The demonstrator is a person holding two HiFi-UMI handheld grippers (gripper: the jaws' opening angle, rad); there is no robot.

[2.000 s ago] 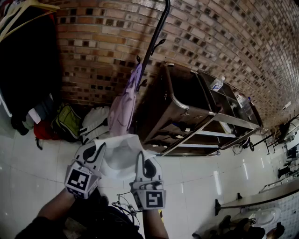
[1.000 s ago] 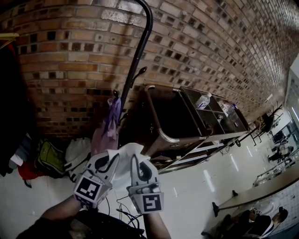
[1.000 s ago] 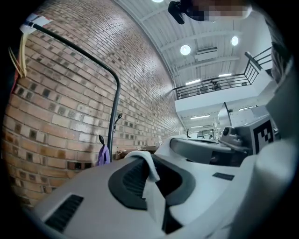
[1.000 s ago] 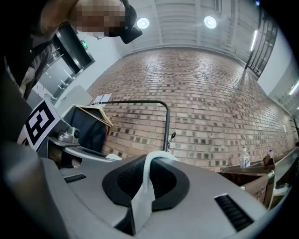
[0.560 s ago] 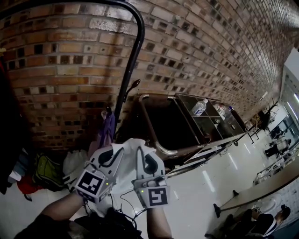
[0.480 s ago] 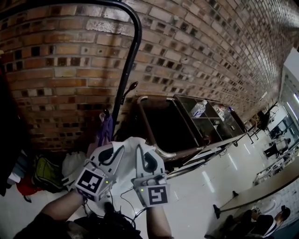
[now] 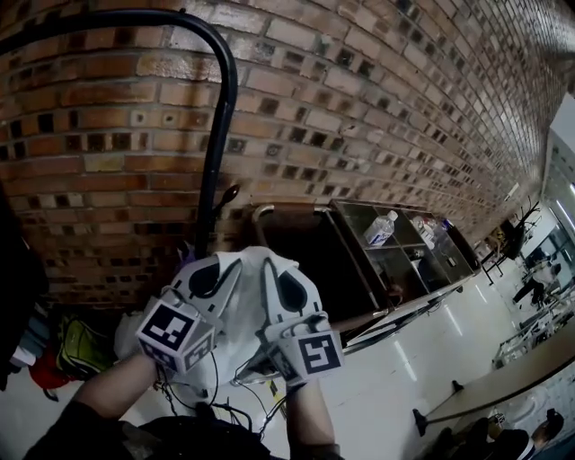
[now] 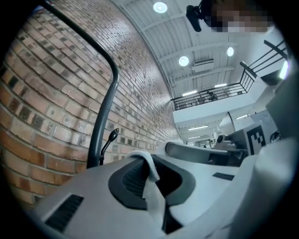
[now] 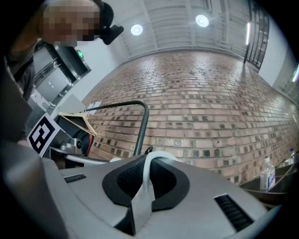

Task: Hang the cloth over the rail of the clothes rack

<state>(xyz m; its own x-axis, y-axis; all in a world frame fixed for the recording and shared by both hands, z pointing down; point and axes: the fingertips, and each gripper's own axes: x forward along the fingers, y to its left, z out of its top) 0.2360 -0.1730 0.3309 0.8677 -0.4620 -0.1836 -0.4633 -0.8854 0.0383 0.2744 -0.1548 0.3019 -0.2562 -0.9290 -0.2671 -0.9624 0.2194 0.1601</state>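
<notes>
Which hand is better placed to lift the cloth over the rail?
Left, probably. Both pinch the cloth, but the rail runs off leftward, on the side of the left hand-held gripper; the right hand-held gripper sits past its bend.

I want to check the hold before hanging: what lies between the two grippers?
The white cloth spans the gap between the left gripper and the right gripper, each shut on an edge. The head view shows it.

The head view is dim, the brick wall (image 7: 359,108) bowed by fisheye toward the edges; the floor (image 7: 377,395) gives pale glare at four o'clock; ceiling lights (image 8: 160,7) glow at twelve o'clock in both gripper views, corners vignetted black.
</notes>
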